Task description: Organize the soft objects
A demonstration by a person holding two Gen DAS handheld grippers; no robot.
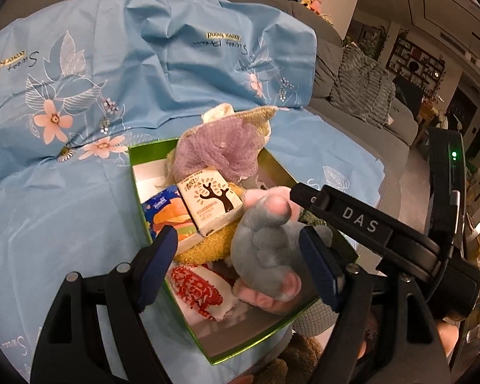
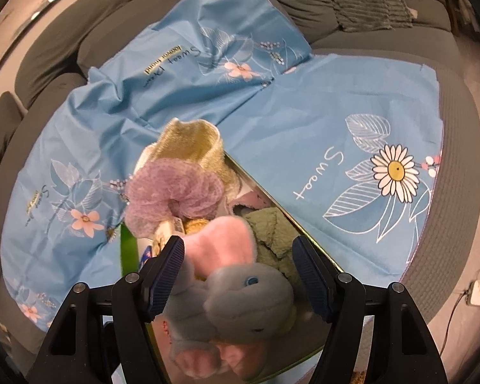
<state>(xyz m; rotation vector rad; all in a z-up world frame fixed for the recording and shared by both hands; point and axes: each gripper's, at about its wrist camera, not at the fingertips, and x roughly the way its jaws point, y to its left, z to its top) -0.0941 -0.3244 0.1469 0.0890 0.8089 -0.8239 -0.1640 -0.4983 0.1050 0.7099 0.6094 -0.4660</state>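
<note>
On the blue sheet (image 1: 80, 192), both tongs (spread wide) flank the grey plush (image 1: 265, 249).

Both wrist views look down, close, into the green box (image 1: 240, 348) on the sofa, sharing the grey plush elephant (image 2: 249, 304)

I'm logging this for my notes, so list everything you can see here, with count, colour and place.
box: one, green, on the sheet
elephant: one, grey with pink ears and feet, in the box, between both grippers' open fingers
pouf: one, purple, at the box's far end
cloth: one, yellow-cream, behind the pouf
tissue packs: two, beige with a tree and blue with a burger, in the box
yellow plush: one, under the packs
green towel: one, in the box
red-white item: one, near end
sheet: one, blue, floral, over the sofa
sofa: one, grey
left gripper: black, blue pads
right gripper: same
</note>
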